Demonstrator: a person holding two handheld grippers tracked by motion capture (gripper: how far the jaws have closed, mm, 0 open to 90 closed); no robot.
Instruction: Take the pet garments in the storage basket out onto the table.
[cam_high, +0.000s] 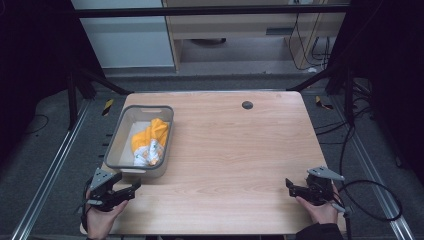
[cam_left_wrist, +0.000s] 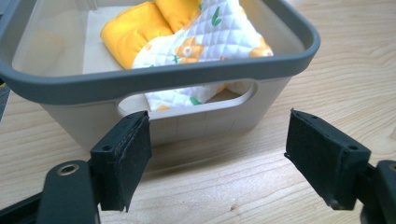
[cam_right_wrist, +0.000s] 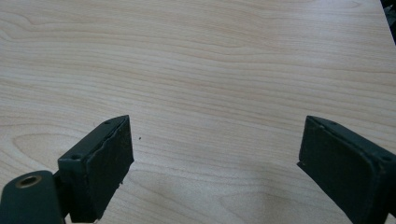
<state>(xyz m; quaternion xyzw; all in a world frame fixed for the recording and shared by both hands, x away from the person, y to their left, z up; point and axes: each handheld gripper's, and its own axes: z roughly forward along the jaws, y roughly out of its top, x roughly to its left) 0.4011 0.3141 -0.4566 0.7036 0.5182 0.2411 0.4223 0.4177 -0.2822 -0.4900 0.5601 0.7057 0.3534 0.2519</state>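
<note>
The quilted cloth (cam_left_wrist: 187, 42), yellow and white with a flower print, lies crumpled in the grey bin (cam_high: 116, 145) at the table's left; it looks soft and light, best pinched at a raised fold; the left gripper (cam_left_wrist: 217, 158) and right gripper (cam_right_wrist: 215, 172) both stand apart, holding nothing.

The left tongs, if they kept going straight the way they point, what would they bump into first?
Most likely the grey bin. The left tongs are open and aimed at its near wall, right by the handle cutout, with bare table between. The yellow flowered cloth lies inside, behind that wall.
</note>
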